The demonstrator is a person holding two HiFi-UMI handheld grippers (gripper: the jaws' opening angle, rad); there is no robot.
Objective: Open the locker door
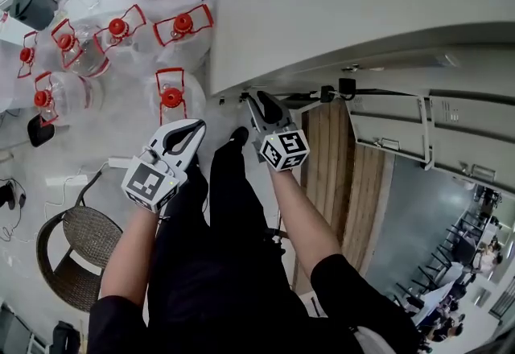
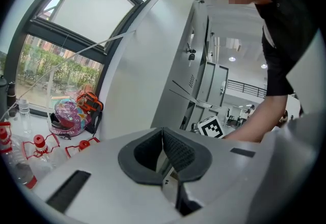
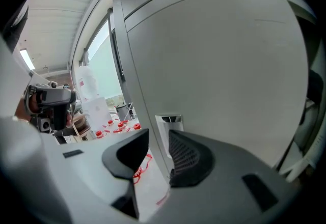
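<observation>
While the person stands facing a tall grey locker (image 1: pixel 362 6), seen steeply from above, each hand holds a gripper out in front of dark trousers. The right gripper (image 1: pixel 259 103) reaches to the left edge of the locker door (image 3: pixel 214 65), which rises just ahead of it as a broad, plain grey face. In the right gripper view its two dark ribbed fingers (image 3: pixel 186 154) sit either side of that door edge, closed in on it just below a small metal pull (image 3: pixel 168 118) set into the edge.

The left gripper (image 1: pixel 197 125) hangs beside it, near but clear of the locker, nearer the person's left leg. Its fingers (image 2: pixel 175 149) are pressed together at the tips with nothing between them.

Clear water bottles (image 1: pixel 170 95) with red caps and red handles stand in a group on the pale floor to the left of the locker. A wicker chair (image 1: pixel 80 244) sits lower left, near the person's left arm.
</observation>
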